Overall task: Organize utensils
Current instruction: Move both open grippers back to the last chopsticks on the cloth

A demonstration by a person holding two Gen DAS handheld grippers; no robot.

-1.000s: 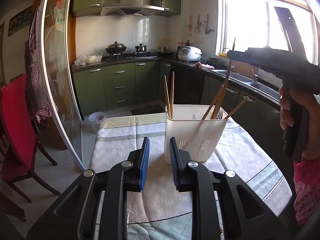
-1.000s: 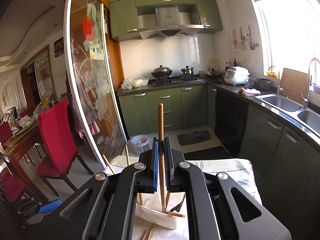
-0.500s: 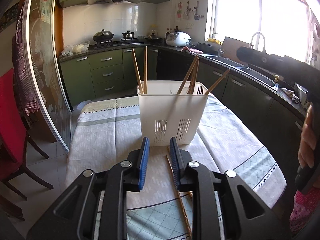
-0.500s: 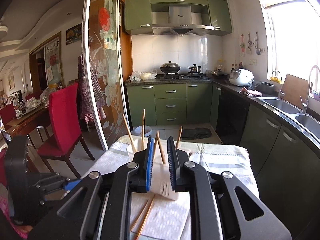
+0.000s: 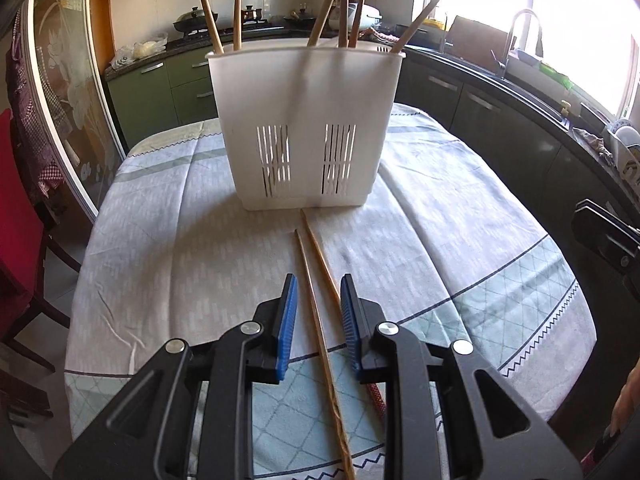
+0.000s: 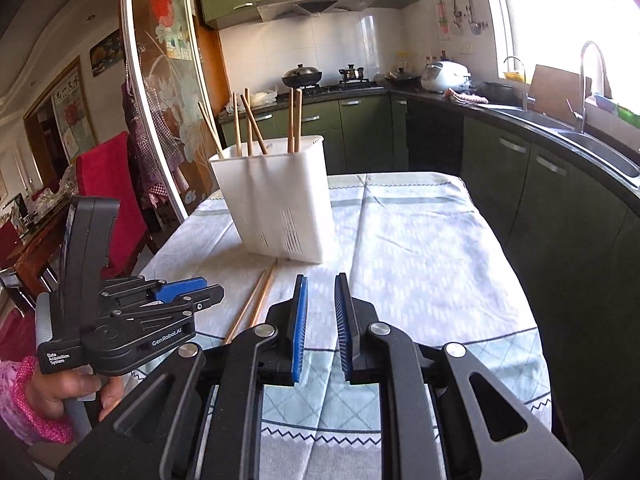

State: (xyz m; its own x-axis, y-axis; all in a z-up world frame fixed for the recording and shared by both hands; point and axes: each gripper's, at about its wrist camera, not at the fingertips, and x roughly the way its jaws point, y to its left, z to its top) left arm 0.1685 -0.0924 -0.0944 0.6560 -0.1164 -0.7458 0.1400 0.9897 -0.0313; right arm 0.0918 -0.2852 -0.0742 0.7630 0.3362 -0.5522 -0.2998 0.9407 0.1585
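Now that the right claw (image 6: 321, 316) has dropped its chopstick into the white slotted plastic holder (image 5: 306, 128) and hangs empty, slightly spread, the left claw (image 5: 319, 322), part-open, has descended over two loose wooden chopsticks (image 5: 310, 276) on the cloth-covered tabletop (image 5: 168, 248), ungripped.

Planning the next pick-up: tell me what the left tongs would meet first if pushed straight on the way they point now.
Most likely the two chopsticks lying on the tablecloth, which run between the open left tongs. Beyond them stands the white utensil holder. Depth is hard to judge.
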